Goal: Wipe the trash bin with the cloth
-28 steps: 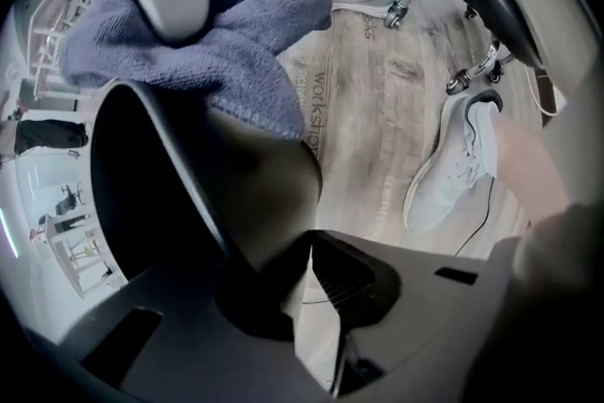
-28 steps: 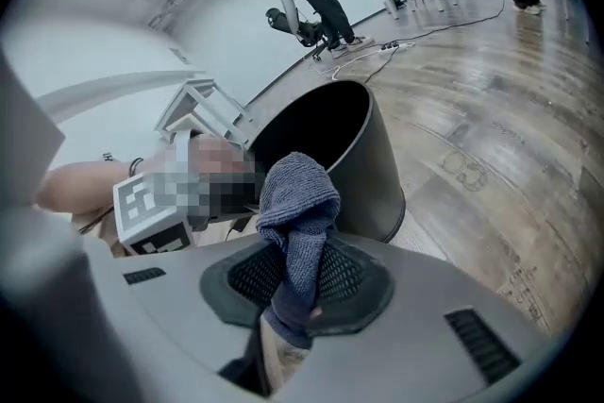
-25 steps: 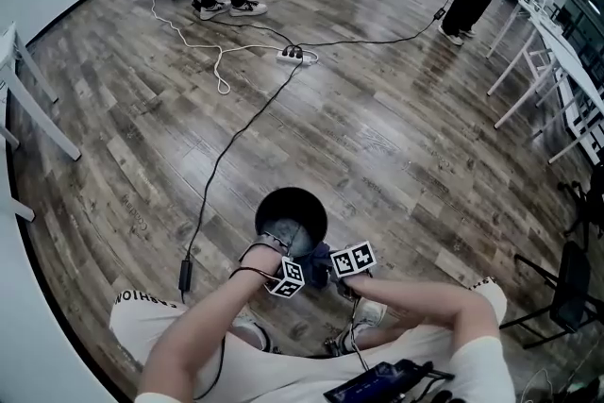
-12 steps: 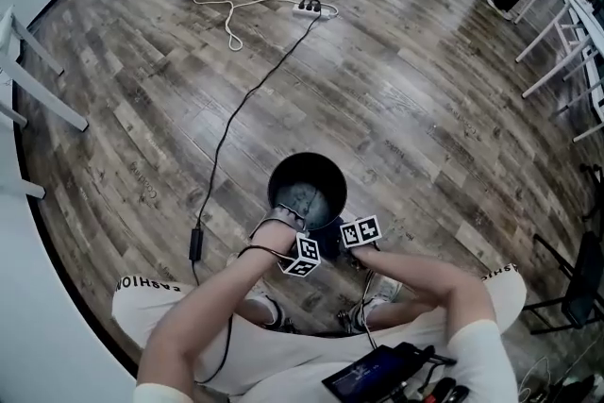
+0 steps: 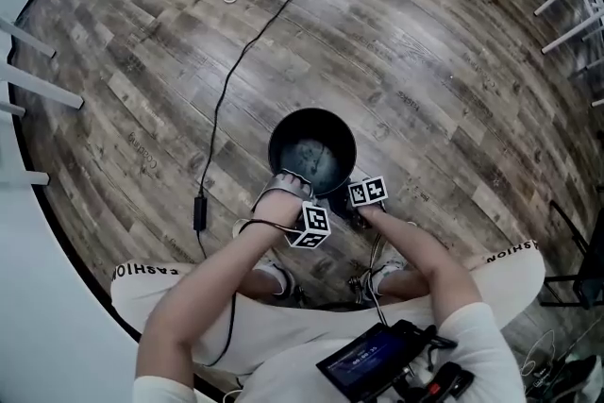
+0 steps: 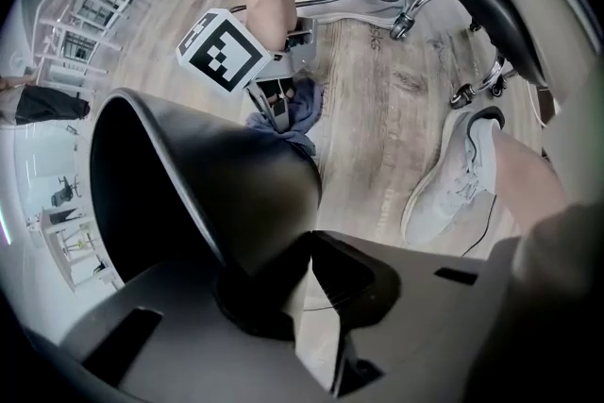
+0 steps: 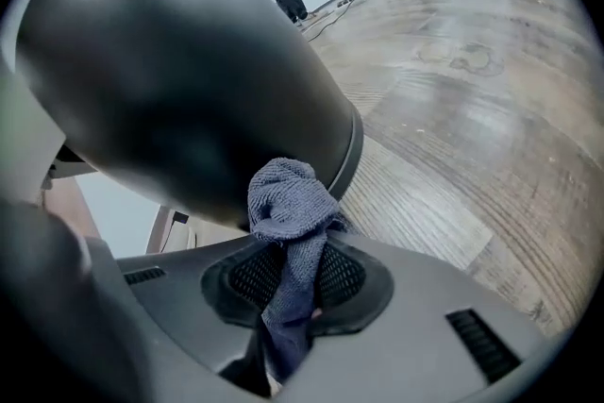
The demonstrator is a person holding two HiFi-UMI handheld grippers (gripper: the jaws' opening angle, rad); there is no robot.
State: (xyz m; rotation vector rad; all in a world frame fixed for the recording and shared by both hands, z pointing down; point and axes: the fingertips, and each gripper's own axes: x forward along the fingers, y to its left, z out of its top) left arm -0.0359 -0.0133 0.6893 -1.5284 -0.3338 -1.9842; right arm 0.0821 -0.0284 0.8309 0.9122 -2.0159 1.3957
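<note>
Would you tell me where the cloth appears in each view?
Head view: cloth just below centre, by the trash bin's near side.
Left gripper view: cloth upper centre, beyond the trash bin.
Right gripper view: cloth lower centre, between the jaws.
Shared landmark: the trash bin.

trash bin (image 7: 189, 61): black | cloth (image 7: 288, 203): blue-grey | floor (image 5: 425, 61): grey-brown wood grain

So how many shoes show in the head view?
2, both white: left sneaker and right sneaker, on the floor just below the trash bin, each partly hidden by an arm.
</note>
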